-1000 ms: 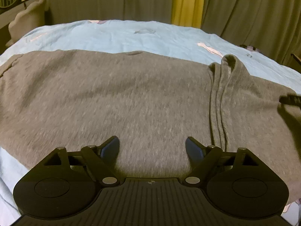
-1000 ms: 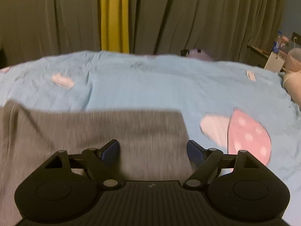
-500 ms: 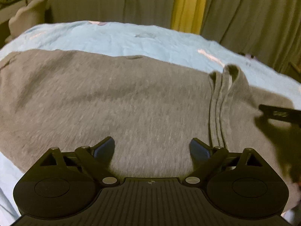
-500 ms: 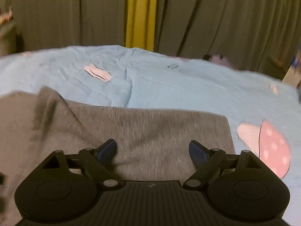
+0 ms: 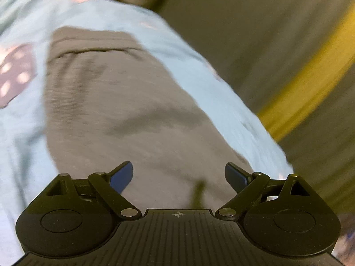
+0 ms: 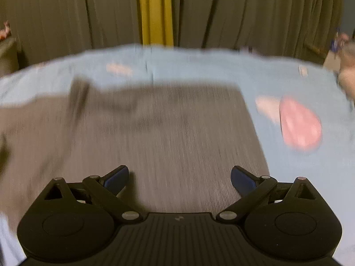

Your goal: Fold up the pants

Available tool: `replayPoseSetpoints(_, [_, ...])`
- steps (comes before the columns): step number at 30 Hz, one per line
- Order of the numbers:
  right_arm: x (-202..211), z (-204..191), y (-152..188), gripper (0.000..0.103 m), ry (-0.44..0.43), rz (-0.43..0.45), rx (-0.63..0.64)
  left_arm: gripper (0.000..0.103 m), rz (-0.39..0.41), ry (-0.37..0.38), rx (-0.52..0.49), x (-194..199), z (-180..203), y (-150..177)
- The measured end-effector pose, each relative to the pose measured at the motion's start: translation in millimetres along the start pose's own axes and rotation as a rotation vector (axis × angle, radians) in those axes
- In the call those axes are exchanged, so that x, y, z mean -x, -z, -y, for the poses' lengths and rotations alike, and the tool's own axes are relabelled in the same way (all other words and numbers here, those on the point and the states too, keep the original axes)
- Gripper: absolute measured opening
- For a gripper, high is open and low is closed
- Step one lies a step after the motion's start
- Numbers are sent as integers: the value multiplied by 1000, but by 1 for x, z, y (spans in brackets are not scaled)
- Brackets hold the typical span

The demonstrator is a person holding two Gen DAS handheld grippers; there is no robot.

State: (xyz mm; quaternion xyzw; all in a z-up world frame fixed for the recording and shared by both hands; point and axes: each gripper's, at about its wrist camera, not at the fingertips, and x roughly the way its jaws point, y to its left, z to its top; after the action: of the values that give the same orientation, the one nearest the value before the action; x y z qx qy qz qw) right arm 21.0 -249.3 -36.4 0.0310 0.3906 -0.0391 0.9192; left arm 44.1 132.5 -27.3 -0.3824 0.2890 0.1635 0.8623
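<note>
Nearest the lens in both wrist views, the jaws stood spread wide with nothing between them: the left gripper [image 5: 178, 176] and the right gripper [image 6: 179, 178] had both just been opening over the past second, the right one widening to the last, and only bare cloth showed through each gap. Neither tool held or pressed the pants [image 5: 124, 115]. The bigger change was in the left view, which a second ago looked squarely across the garment and now showed it slewed hard over, the far curtains running diagonally; both views were smeared with motion, so both hands were travelling. The right view had also slid sideways along the fabric and back, ending once more over the squared end of the garment near the pink mushroom print [image 6: 299, 124]. Judged from that, a release had just finished and the hands were repositioning for the next grasp, probably at an end or edge to carry over in a fold. The pants were a grey-brown knit with fine ribbing, lying flat and mostly smooth on the light blue bedsheet [image 6: 199, 66], with a shallow crease across the middle in the left view and a raised ridge toward the left in the right view. Beyond the bed hung dull grey curtains [image 6: 244, 11] with a yellow strip [image 6: 155, 11] between them.
</note>
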Motion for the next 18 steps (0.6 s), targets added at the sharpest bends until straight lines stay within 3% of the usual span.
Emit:
replayPoseSetpoints(3, [10, -2, -1, 99, -2, 22, 1, 95, -54, 94, 70, 1, -11, -7])
replayPoseSetpoints(7, [2, 2, 1, 99, 0, -14, -33, 95, -138, 183, -52, 5, 7, 2])
replayPoseSetpoints(9, [3, 1, 2, 99, 2, -9, -15, 95, -168, 189, -63, 4, 11, 5])
replayPoseSetpoints(12, [5, -1, 4, 99, -1, -9, -1, 95, -231, 182, 23, -5, 3, 5])
replayPoseSetpoints(18, [5, 3, 5, 99, -16, -11, -2, 94, -207, 146, 57, 6, -7, 0])
